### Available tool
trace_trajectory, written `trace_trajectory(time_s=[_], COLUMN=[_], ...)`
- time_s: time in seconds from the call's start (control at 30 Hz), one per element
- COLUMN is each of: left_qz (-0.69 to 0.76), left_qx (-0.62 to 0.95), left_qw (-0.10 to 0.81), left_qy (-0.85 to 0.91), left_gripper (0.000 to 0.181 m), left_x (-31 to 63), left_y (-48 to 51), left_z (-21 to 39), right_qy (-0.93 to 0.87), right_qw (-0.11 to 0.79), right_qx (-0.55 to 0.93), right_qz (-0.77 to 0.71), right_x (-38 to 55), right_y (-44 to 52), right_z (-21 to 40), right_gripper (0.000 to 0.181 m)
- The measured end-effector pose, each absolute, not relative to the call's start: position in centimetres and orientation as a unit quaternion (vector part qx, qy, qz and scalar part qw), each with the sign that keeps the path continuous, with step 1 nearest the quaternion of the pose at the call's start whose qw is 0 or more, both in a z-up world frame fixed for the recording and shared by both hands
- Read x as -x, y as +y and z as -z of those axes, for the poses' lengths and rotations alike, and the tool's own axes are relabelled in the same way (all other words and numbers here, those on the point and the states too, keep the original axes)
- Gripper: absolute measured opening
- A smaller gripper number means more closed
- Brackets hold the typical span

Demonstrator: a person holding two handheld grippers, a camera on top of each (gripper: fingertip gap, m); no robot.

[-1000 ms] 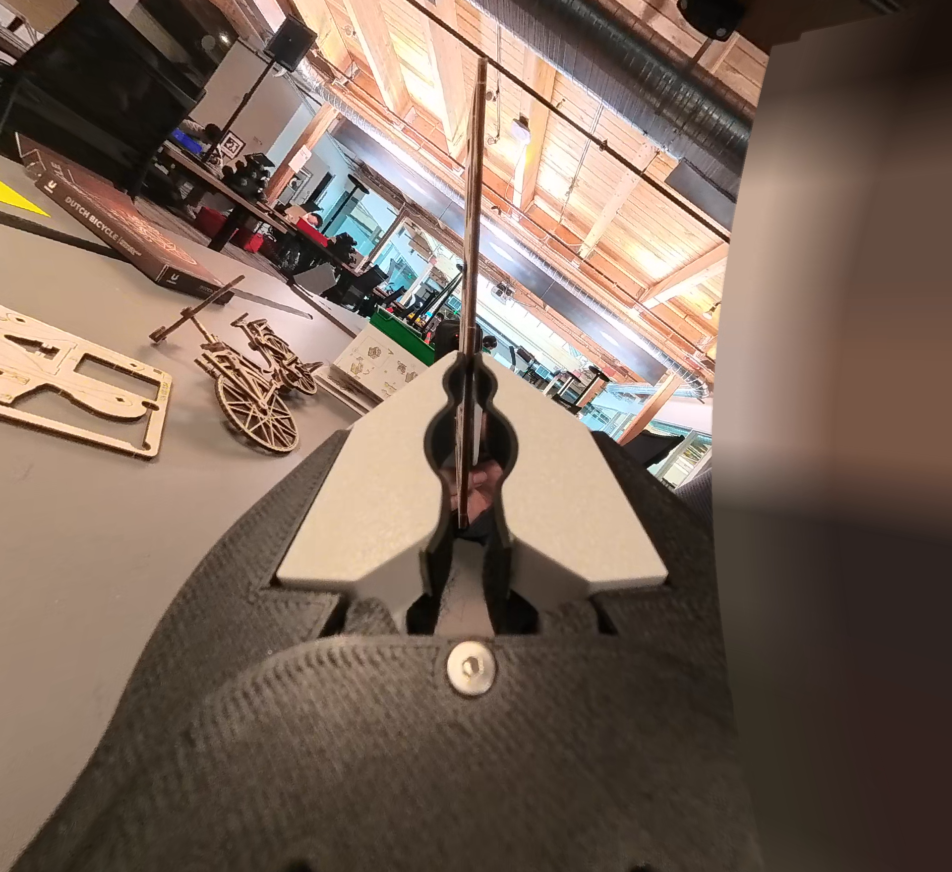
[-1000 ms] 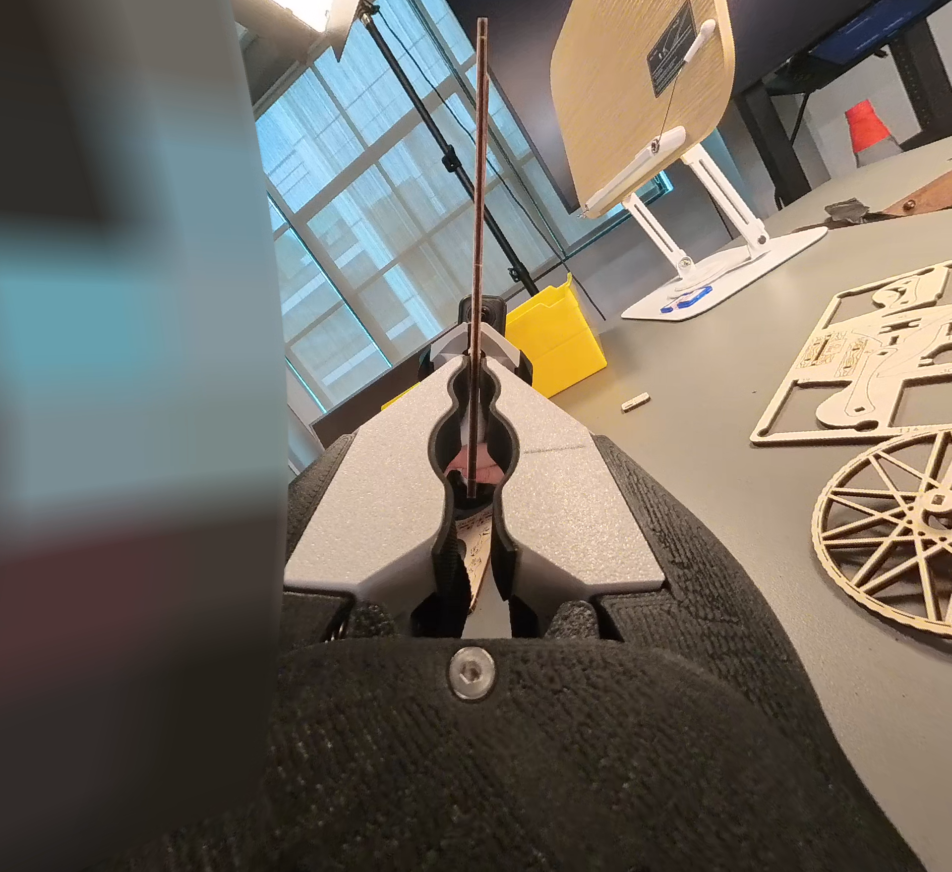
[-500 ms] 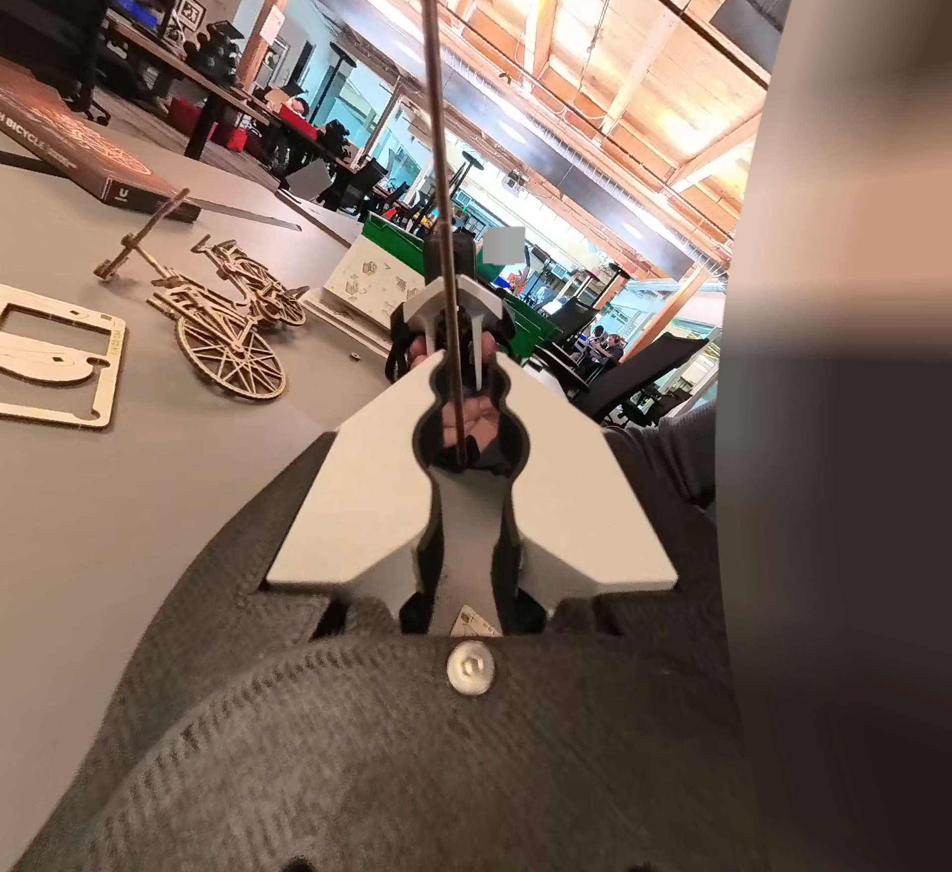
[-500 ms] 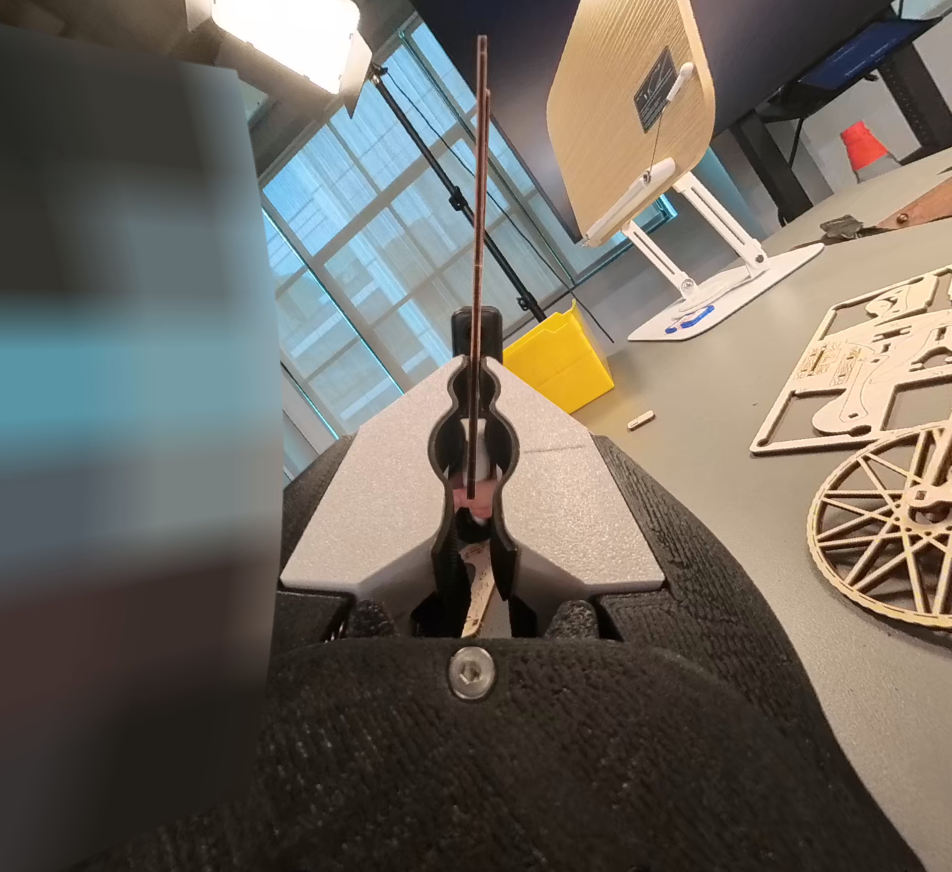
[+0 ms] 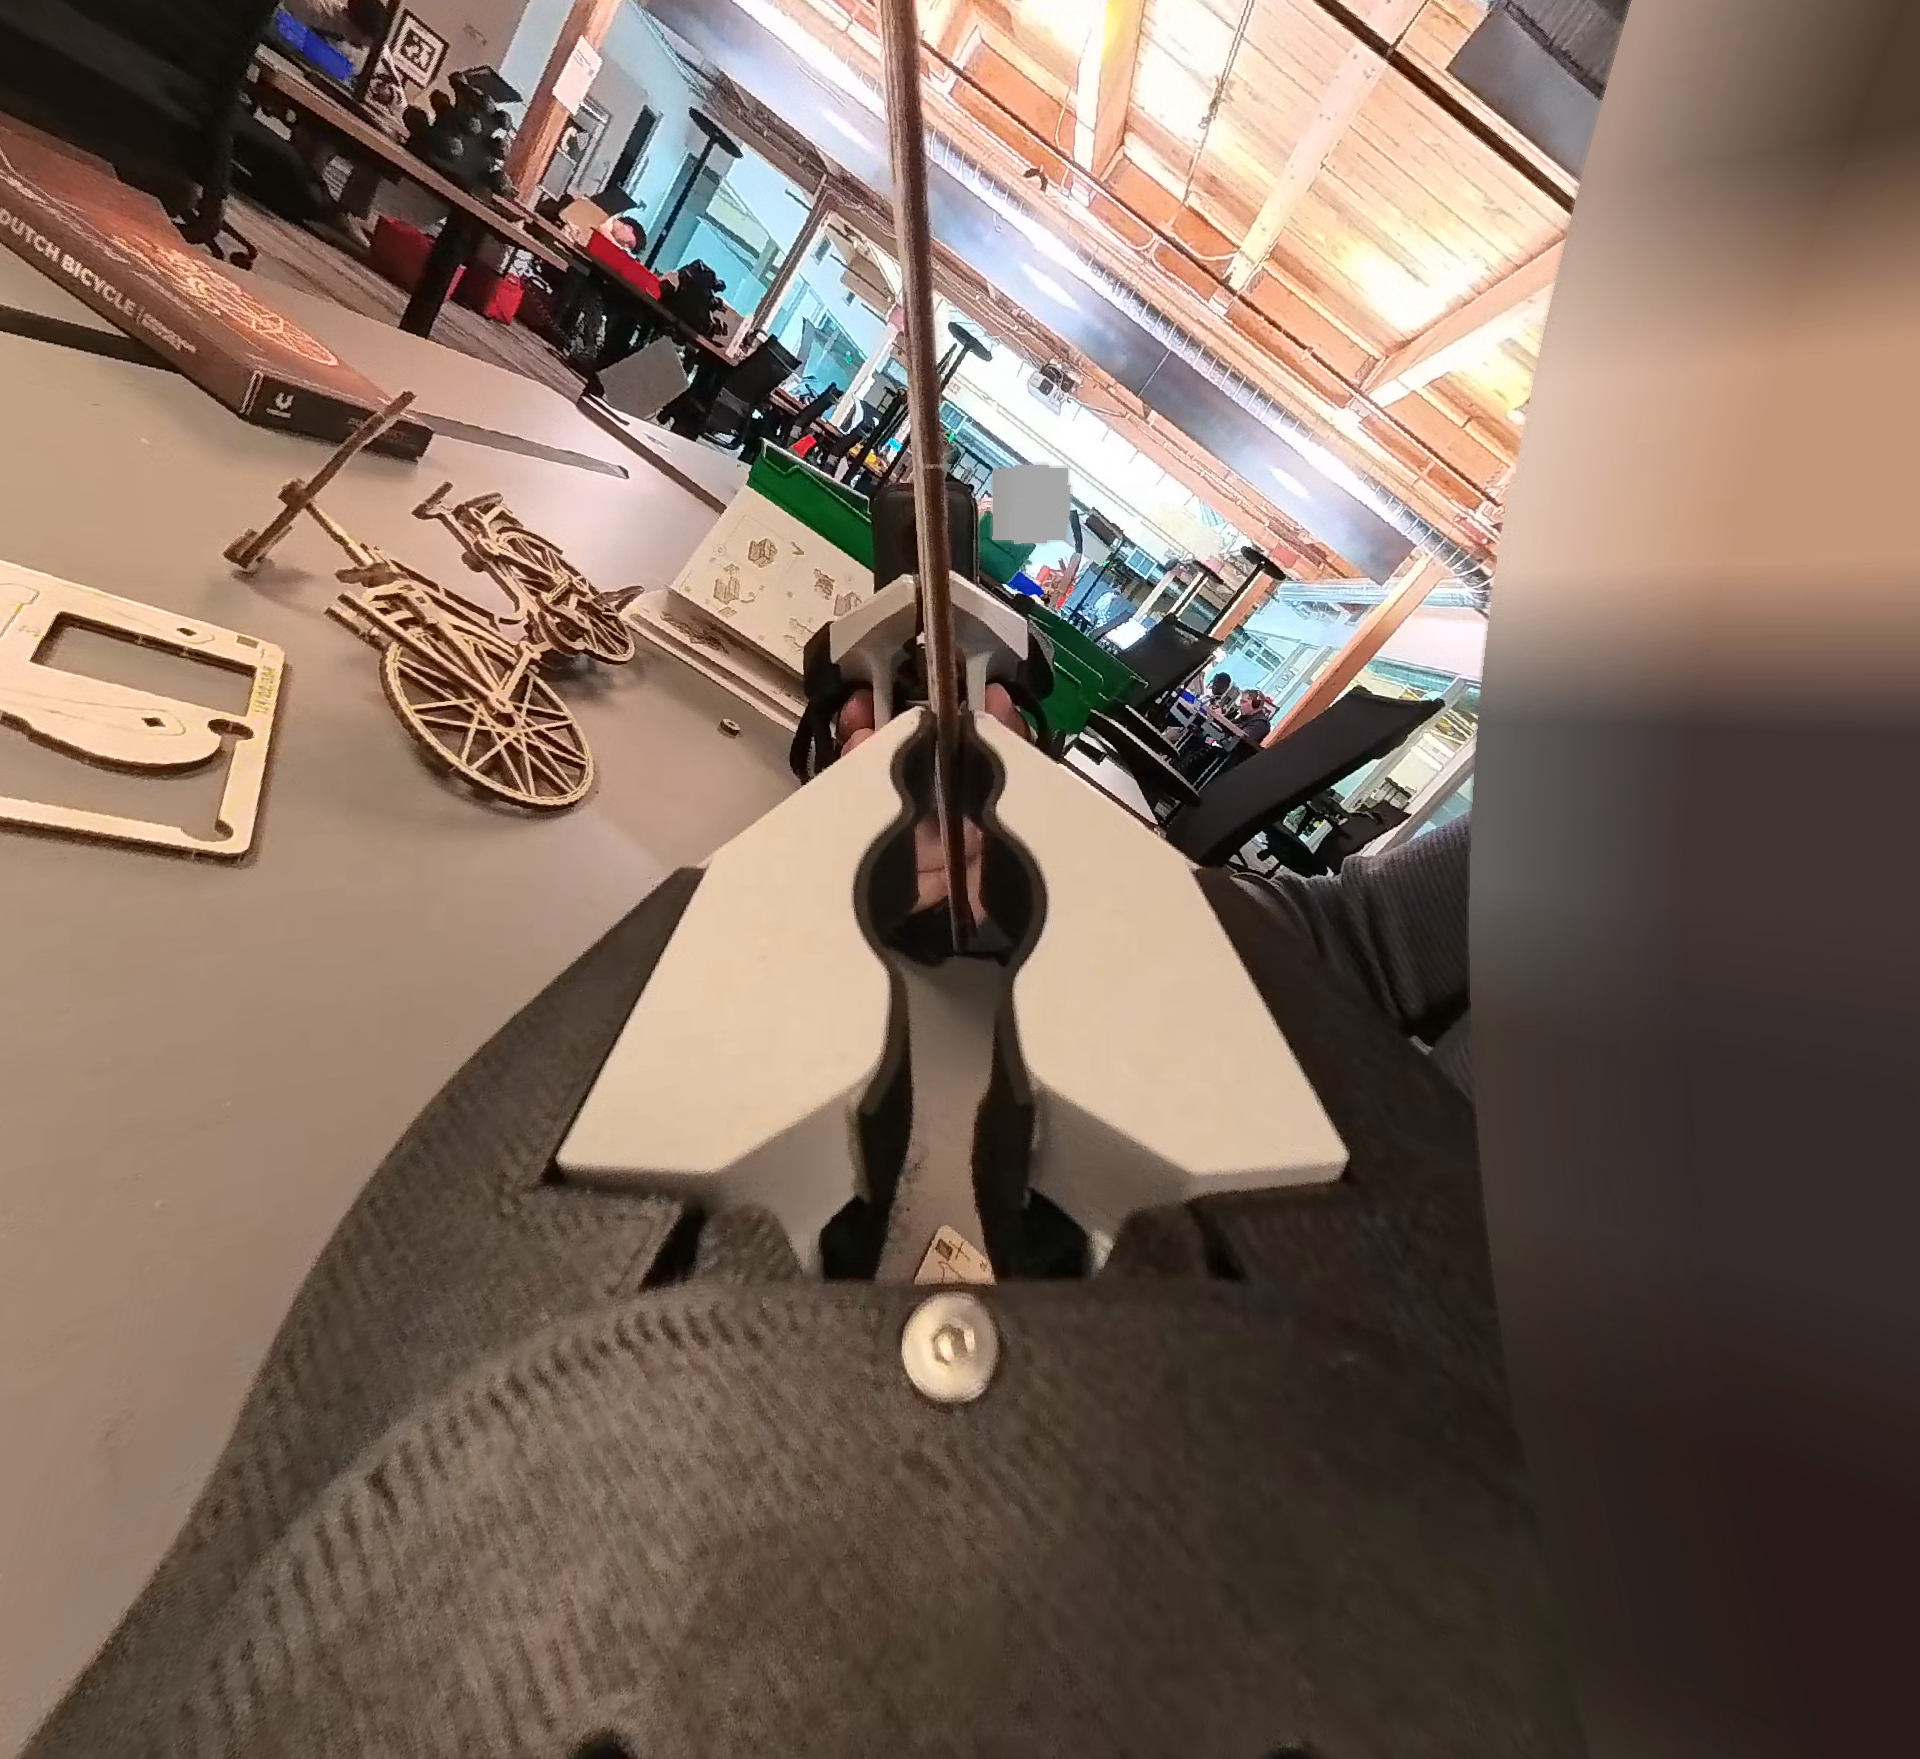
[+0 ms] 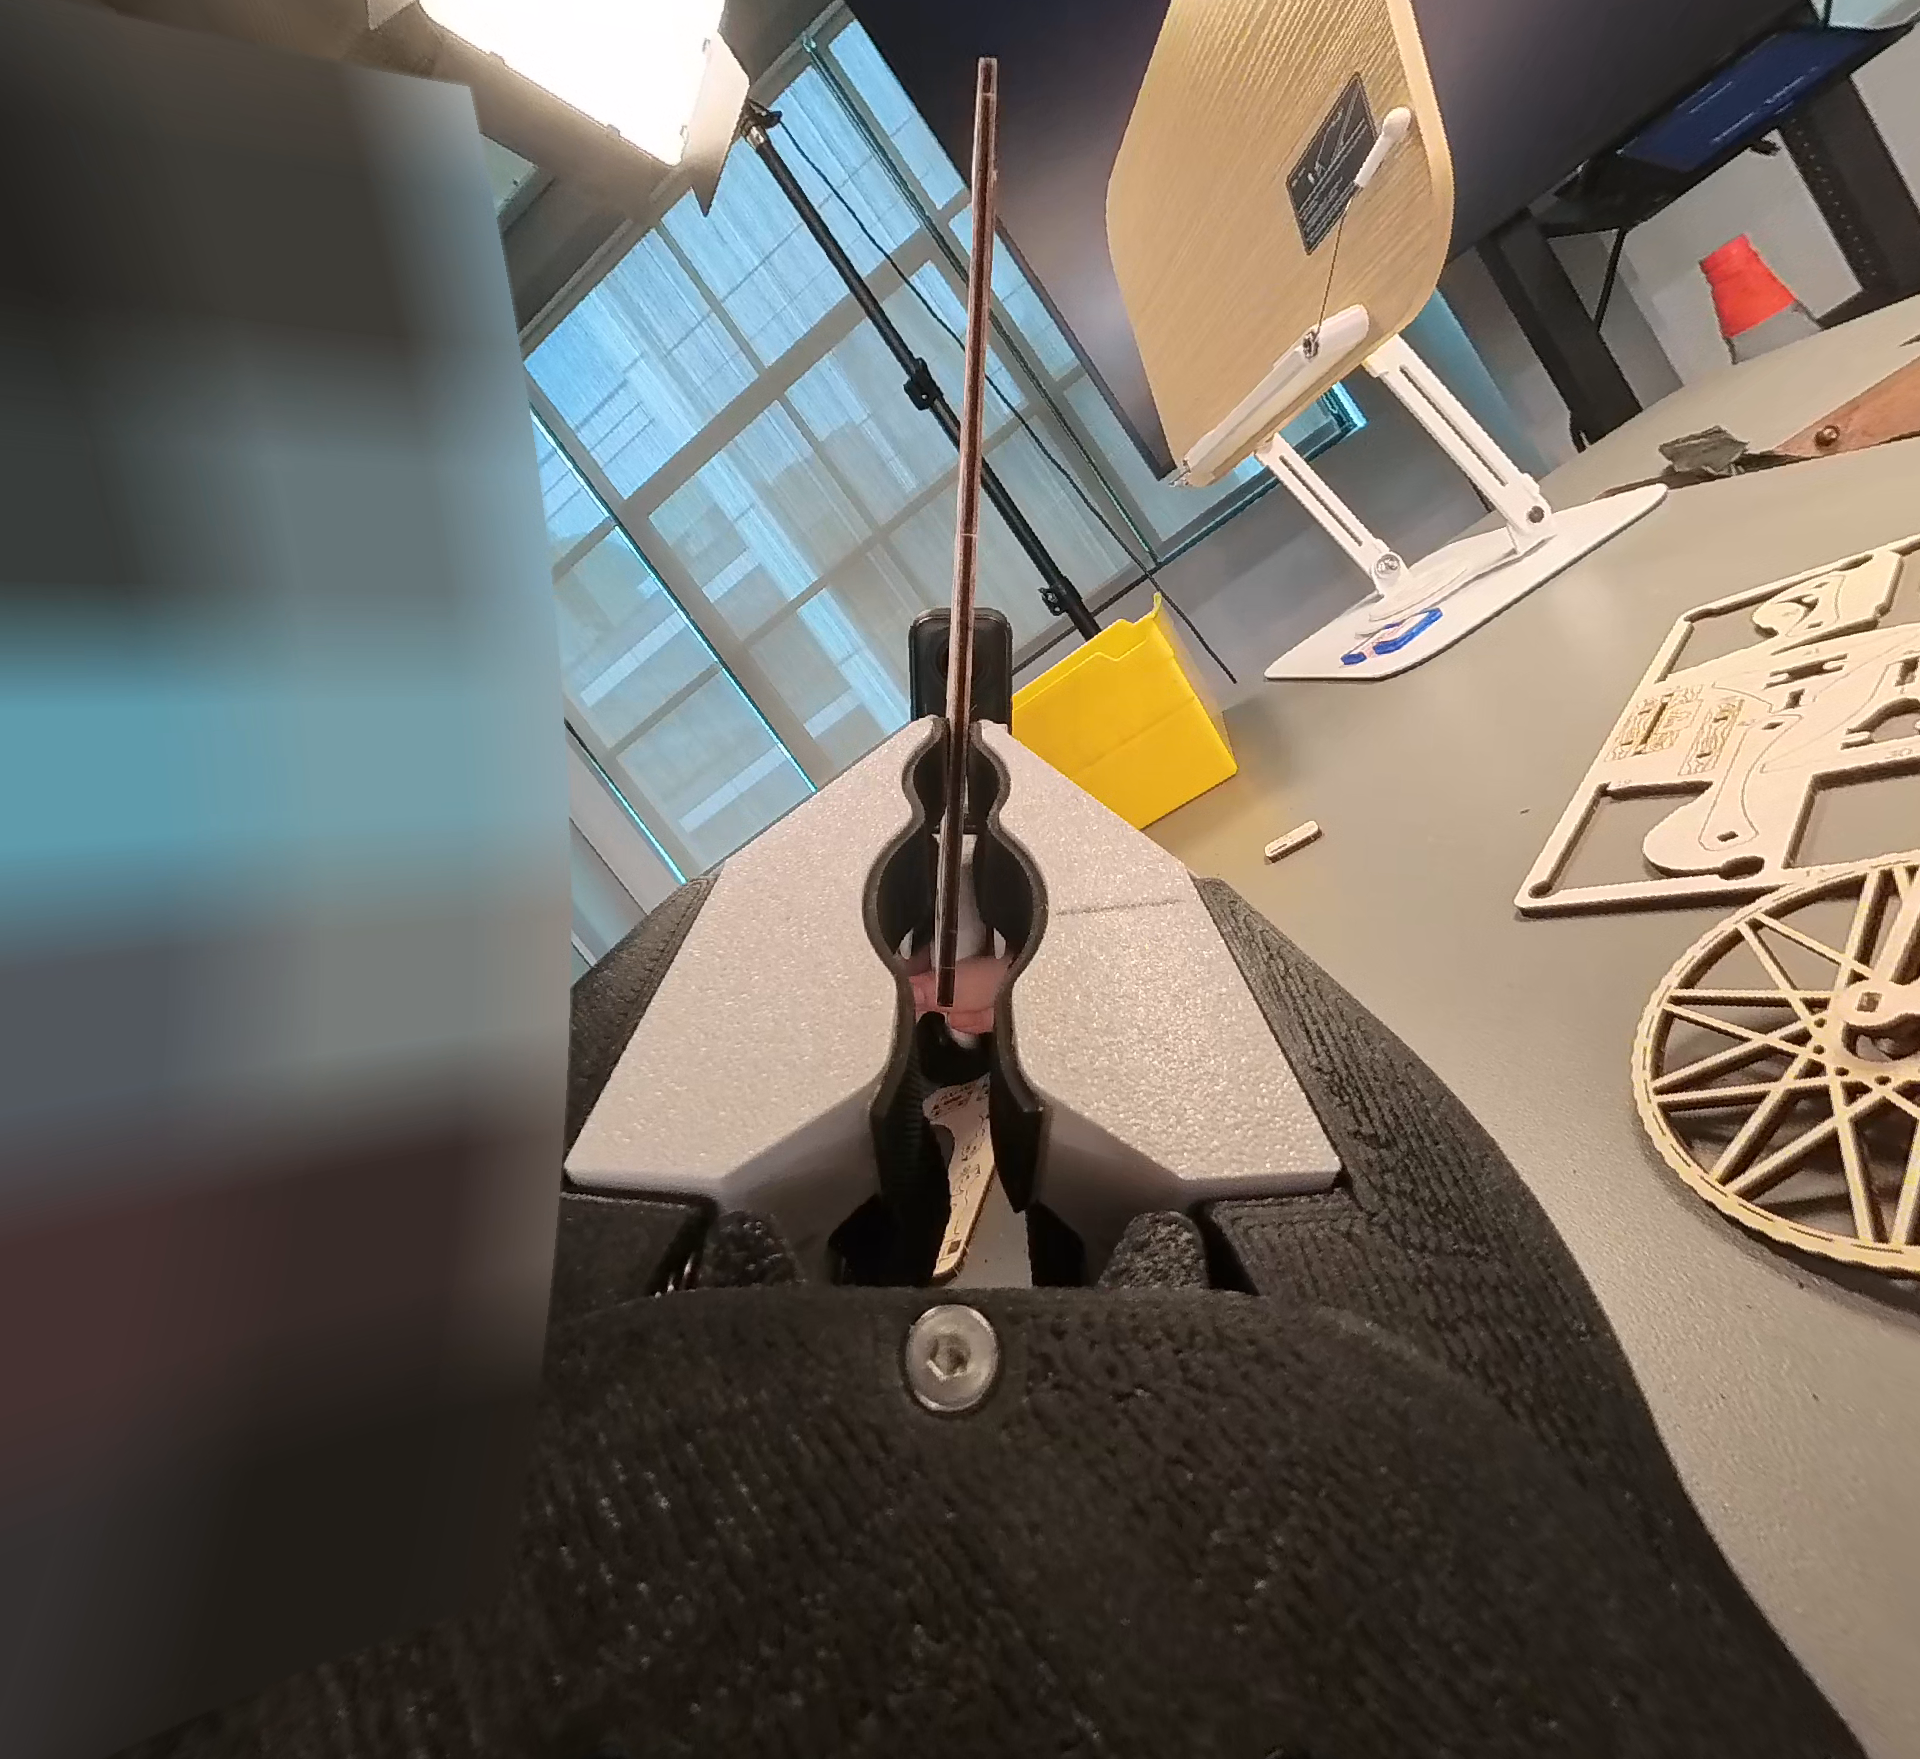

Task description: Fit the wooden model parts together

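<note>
My left gripper (image 5: pixel 948 722) is shut on a thin wooden sheet (image 5: pixel 914 275), seen edge-on, which rises from between the fingers and runs out of the top of the view. My right gripper (image 6: pixel 961 733) is shut on a thin wooden sheet (image 6: pixel 971 421), also edge-on and upright. The right gripper also shows in the left wrist view (image 5: pixel 914 649), just beyond the left fingertips and against the sheet, with a hand behind it. A partly built wooden bicycle model (image 5: pixel 488 649) lies on the grey table (image 5: pixel 312 982). A spoked wooden wheel (image 6: pixel 1787 1065) lies at the right.
A cut-out wooden sheet frame (image 5: pixel 135 743) lies at the left, another (image 6: pixel 1766 753) by the wheel. A dark box (image 5: pixel 156 307), an instruction sheet (image 5: pixel 769 587), a yellow bin (image 6: pixel 1122 733), a white stand with a board (image 6: pixel 1278 151) and a small wooden piece (image 6: pixel 1291 842) are about. The grippers' ends are close to 5 cm from one another. Left tips and right tips are each some 15 cm from the spoked wooden wheel (image 6: pixel 1787 1065). Seen from the left wrist view (image 5: pixel 506 744) as well.
The left view has swung down and towards the bicycle model. The right gripper has come into sight beyond the left fingertips. Both grippers stay shut on the sheet.
</note>
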State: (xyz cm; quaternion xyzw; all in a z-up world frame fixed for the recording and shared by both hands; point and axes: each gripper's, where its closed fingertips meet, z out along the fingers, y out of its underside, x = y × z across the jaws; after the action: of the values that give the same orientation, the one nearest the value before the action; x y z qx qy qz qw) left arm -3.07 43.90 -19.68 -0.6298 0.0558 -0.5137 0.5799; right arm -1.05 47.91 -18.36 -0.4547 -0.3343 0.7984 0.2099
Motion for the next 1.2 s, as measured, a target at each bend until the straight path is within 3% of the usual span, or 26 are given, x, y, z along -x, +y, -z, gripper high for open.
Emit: trace_trajectory(time_s=[0.5, 0.6, 1.2], left_qz=[0.514, 0.513, 0.510], left_qx=[0.631, 0.634, 0.634], left_qw=[0.579, 0.577, 0.579], left_qy=[0.052, 0.052, 0.057], left_gripper=[0.001, 0.001, 0.001], left_x=[3.2, 3.1, 3.0], left_y=[44.0, 44.0, 44.0], left_z=[19.7, 19.8, 19.8], right_qy=[-0.335, -0.330, -0.304], right_qw=[0.221, 0.261, 0.224], right_qx=[0.455, 0.459, 0.439], right_qz=[-0.795, -0.782, -0.815], right_x=[1.1, 1.2, 0.6], right_y=[48.0, 48.5, 48.8], right_z=[18.3, 18.3, 17.8], right_gripper=[0.001, 0.010, 0.012])
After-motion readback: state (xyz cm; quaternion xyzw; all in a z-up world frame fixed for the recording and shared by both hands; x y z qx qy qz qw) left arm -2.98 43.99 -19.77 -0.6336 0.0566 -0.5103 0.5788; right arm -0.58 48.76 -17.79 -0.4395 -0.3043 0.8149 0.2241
